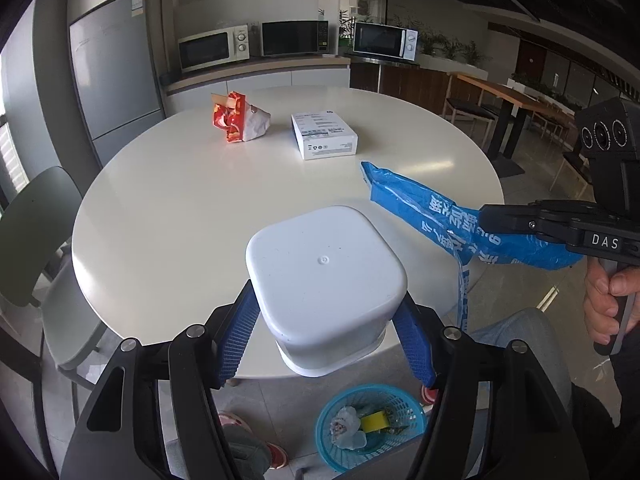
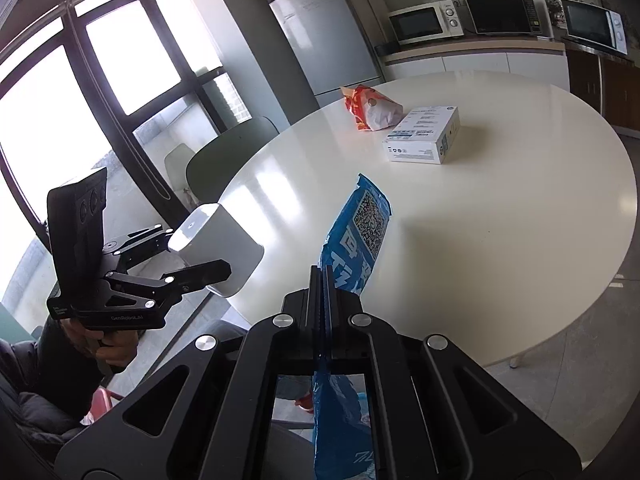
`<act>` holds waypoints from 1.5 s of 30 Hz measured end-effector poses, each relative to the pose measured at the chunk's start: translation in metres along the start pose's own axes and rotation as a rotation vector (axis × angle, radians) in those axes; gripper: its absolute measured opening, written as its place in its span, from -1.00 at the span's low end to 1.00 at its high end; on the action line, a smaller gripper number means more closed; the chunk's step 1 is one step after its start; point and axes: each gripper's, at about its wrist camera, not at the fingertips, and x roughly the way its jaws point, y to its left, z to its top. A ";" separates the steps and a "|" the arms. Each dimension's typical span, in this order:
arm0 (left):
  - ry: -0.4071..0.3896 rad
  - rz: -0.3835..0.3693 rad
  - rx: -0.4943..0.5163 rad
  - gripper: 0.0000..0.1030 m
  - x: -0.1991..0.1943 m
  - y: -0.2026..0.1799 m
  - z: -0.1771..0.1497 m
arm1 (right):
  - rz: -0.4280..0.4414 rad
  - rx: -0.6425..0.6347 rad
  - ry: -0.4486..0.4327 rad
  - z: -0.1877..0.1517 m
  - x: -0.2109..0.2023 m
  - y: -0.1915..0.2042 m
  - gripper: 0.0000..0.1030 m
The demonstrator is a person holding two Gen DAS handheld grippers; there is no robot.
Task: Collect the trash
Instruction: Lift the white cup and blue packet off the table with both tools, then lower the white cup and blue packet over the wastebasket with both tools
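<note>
My left gripper [image 1: 326, 312] is shut on a white plastic tub [image 1: 326, 276], held bottom up over the near edge of the round white table [image 1: 180, 208]; it also shows in the right wrist view [image 2: 220, 248]. My right gripper [image 2: 322, 276] is shut on a blue plastic wrapper [image 2: 360, 224], which sticks out over the table and hangs down behind the fingers; the wrapper also shows in the left wrist view [image 1: 424, 208]. A crumpled red and white wrapper [image 1: 240, 118] and a white box [image 1: 324, 136] lie on the far side of the table.
A blue basket [image 1: 370, 424] with trash in it stands on the floor under the table edge. A green chair [image 1: 36, 236] is at the left. A fridge [image 1: 112, 68] and microwaves [image 1: 214, 48] line the back wall.
</note>
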 end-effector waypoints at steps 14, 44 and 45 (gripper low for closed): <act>0.049 -0.078 0.117 0.27 -0.007 -0.036 -0.060 | 0.024 -0.063 0.155 -0.066 0.002 0.014 -0.98; 0.400 -0.135 0.047 0.27 0.149 -0.030 -0.153 | 0.082 0.164 0.541 -0.169 0.157 -0.072 -0.98; 0.415 -0.135 0.042 0.27 0.155 -0.030 -0.156 | 0.079 0.174 0.554 -0.173 0.164 -0.077 -0.98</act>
